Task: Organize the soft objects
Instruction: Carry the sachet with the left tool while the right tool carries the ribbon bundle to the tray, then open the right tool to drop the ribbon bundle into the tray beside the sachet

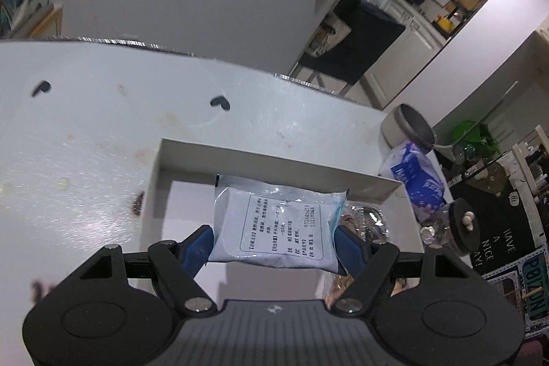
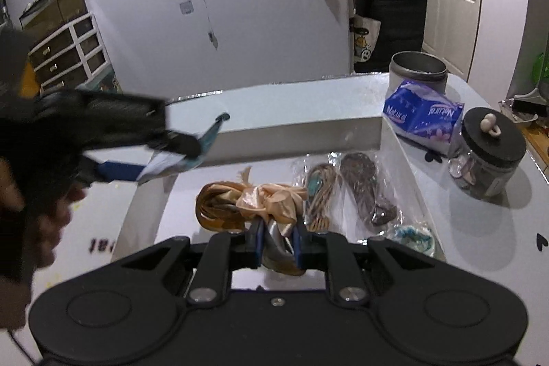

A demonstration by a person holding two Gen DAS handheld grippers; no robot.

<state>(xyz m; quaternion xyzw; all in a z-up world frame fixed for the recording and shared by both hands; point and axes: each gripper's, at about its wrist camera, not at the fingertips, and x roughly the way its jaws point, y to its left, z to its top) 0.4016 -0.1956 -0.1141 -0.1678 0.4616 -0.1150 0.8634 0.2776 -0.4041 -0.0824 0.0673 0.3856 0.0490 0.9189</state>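
Left wrist: left gripper (image 1: 274,237) clamped on a white pouch (image 1: 279,225), held above the white box (image 1: 260,160) near its far wall. Right wrist: right gripper (image 2: 277,244) pinched nearly closed on a peach ribbon (image 2: 271,204) at the box's (image 2: 295,129) near edge; bagged cords (image 2: 319,194) beside it. Tissue pack (image 2: 422,117) sits past the box's right wall.

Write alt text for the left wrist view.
The left gripper holds a flat white sachet with printed text above an open white cardboard box on a white table. A blue tissue pack and black-lidded glass jar sit right.
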